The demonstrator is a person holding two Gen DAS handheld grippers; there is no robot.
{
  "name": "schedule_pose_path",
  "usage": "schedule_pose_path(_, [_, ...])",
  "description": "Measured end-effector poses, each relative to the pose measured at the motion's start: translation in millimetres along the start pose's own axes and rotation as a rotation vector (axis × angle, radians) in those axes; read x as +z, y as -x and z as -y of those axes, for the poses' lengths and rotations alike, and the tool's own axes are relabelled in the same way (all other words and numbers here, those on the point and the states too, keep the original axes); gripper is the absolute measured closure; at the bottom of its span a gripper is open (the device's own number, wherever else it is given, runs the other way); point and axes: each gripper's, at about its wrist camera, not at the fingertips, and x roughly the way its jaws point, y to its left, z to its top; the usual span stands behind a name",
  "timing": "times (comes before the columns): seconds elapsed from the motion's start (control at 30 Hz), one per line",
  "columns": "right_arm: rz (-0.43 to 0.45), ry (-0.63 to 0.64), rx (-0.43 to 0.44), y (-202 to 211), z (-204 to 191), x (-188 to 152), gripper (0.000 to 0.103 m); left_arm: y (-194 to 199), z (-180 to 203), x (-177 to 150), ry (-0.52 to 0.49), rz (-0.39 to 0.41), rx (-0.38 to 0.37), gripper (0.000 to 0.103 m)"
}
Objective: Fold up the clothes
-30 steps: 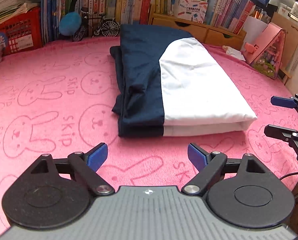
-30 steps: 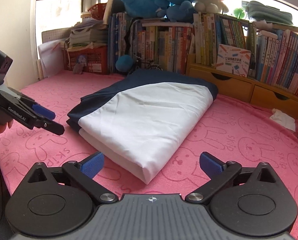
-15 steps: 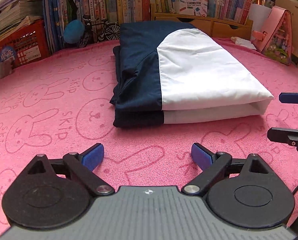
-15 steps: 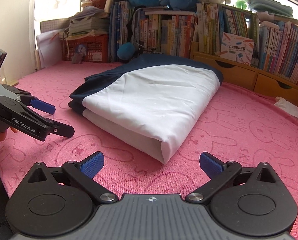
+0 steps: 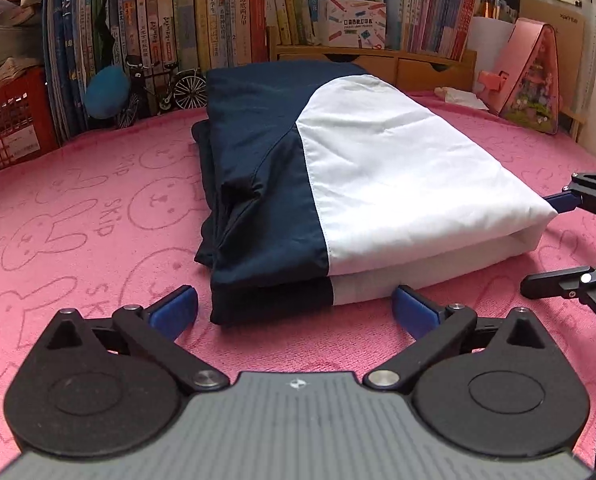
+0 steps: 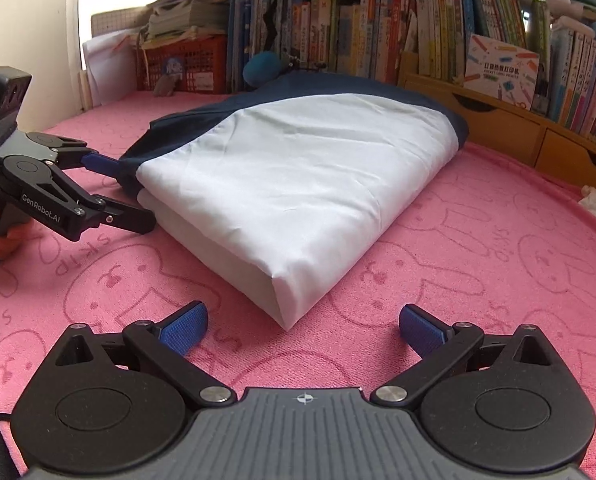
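A folded garment (image 5: 398,168), navy on the left and white on the right, lies on the pink bunny-print cloth (image 5: 78,208). My left gripper (image 5: 294,310) is low at its near edge, jaws opening wide. The navy-and-white edge lies between the blue pads (image 5: 174,308), which do not press it. In the right wrist view the left gripper (image 6: 124,191) straddles the garment's (image 6: 298,184) left end. My right gripper (image 6: 304,328) stands open just short of the white folded corner. It also shows in the left wrist view, the right gripper (image 5: 544,242) beside that corner.
Books (image 5: 218,20) line the back wall, with a red basket (image 5: 10,120), a blue ball (image 5: 106,88) and a toy bicycle (image 5: 170,88) in front. Wooden drawers (image 5: 378,60) and a pink model house (image 5: 534,84) stand back right. A hand (image 6: 6,240) grips the left tool.
Both grippers have sunk and come closer to the garment's near edge. The left pads have spread wider. The garment has not moved.
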Motion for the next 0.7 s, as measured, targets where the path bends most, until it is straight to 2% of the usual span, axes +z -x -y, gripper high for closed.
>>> schedule_pose_path(0.7, [-0.007, -0.004, 0.012, -1.0, 1.7, 0.9, 0.000, -2.8, -3.2, -3.5, 0.004, 0.000, -0.005, 0.000])
